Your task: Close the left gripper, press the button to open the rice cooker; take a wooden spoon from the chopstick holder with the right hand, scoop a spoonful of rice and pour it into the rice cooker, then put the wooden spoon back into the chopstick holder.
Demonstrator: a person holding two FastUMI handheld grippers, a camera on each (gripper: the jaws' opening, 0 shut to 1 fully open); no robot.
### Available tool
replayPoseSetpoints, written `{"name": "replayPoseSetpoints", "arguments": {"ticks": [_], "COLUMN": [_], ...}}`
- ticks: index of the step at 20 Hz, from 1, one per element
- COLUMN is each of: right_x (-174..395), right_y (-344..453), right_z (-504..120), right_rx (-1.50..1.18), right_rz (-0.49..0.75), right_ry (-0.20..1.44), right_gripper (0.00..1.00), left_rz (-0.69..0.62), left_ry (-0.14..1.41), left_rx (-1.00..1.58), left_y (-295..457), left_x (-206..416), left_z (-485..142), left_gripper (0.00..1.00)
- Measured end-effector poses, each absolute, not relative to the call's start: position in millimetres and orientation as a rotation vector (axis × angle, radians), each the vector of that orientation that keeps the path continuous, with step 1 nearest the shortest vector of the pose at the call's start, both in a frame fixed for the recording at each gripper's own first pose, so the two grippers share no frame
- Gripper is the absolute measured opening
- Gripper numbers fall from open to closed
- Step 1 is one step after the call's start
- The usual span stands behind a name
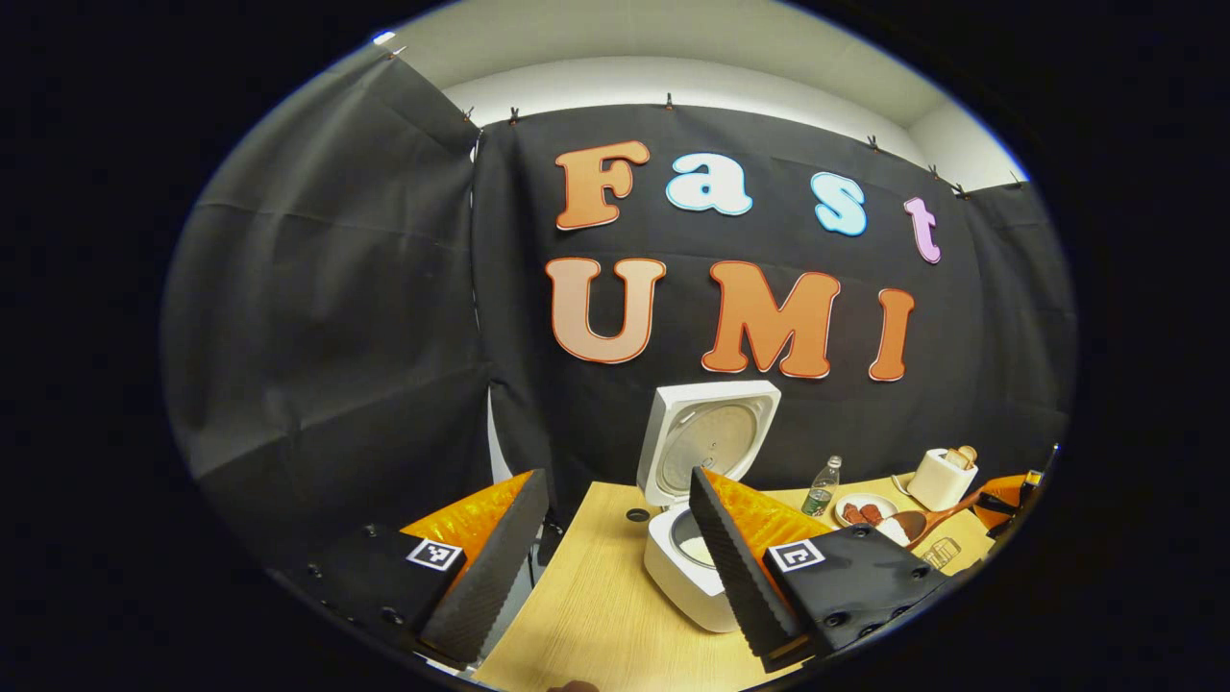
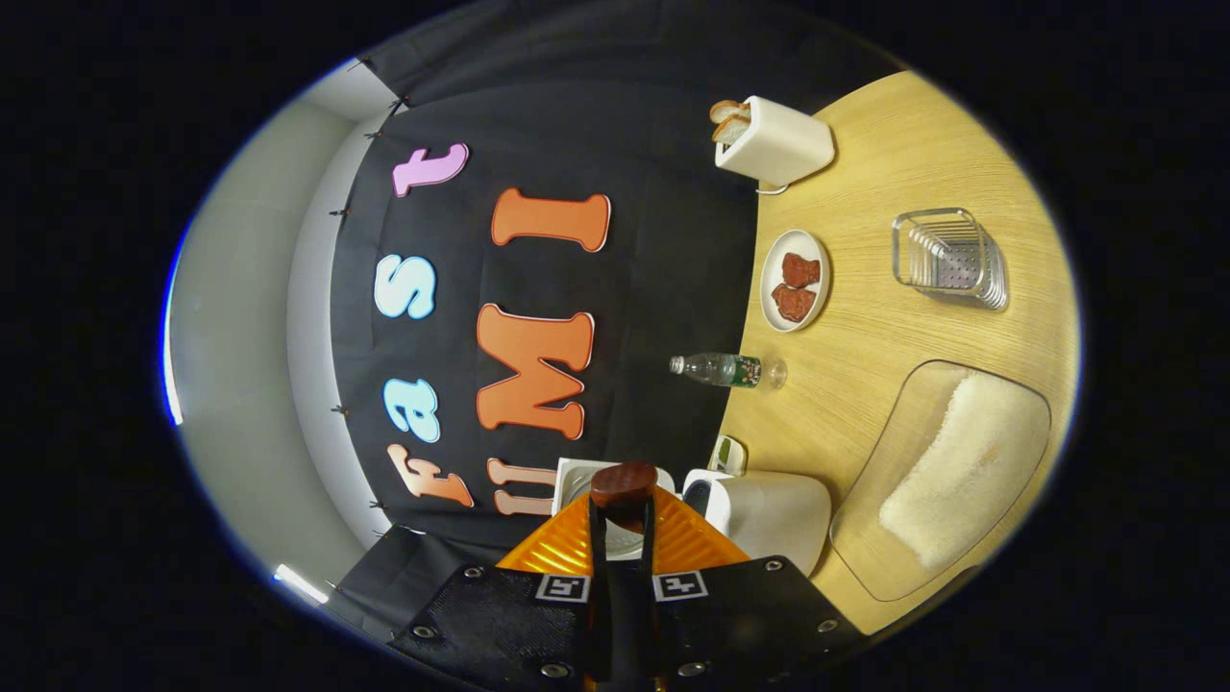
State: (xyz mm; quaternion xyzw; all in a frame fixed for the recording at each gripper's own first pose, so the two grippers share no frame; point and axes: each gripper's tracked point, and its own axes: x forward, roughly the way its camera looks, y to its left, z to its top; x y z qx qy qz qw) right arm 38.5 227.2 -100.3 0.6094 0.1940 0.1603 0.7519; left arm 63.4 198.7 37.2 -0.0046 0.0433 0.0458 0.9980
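Observation:
The white rice cooker stands on the wooden table with its lid up. My left gripper is open and empty, held in front of the cooker. Farther right, my right gripper holds the wooden spoon beside a white heap of rice. In the right gripper view the scene is turned on its side. There my right gripper is shut on the spoon, whose bowl points at the cooker. The clear tray of rice lies to its right, the clear chopstick holder farther off.
A water bottle, a plate with red pieces and a white toaster with bread line the table's back edge by the black cloth wall. The same bottle, plate and toaster stand right of the cooker.

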Motion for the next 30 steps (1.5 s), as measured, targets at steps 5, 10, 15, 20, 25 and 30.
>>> {"name": "replayPoseSetpoints", "arguments": {"ticks": [5,10,15,20,25,30], "right_x": [68.2,100.0,124.4,134.8,138.4,139.8], "right_y": [273.5,319.1,353.0,377.5,386.1,391.7], "right_z": [-80.2,-70.9,-68.7,-64.8,-58.5,-43.8], "right_rx": [1.306,1.233,1.089,0.957,0.814,0.703], "right_rz": [0.407,0.425,0.440,0.458,0.463,0.484], "right_ry": [0.433,0.435,0.429,0.421,0.390,0.347], "right_gripper": [0.10,0.10,0.10,0.10,0.10,0.10], "left_rz": [0.116,0.130,0.133,0.143,0.142,0.142], "left_ry": [0.087,0.098,0.104,0.132,0.138,0.127], "left_rx": [-0.012,-0.029,-0.064,-0.051,-0.033,-0.029], "left_y": [216.2,230.8,238.6,248.5,251.4,254.0], "left_x": [65.8,70.8,74.5,75.7,79.3,82.3], "left_z": [36.8,31.4,25.9,12.9,10.3,12.4], "left_gripper": [1.00,1.00,1.00,1.00,1.00,1.00]}}
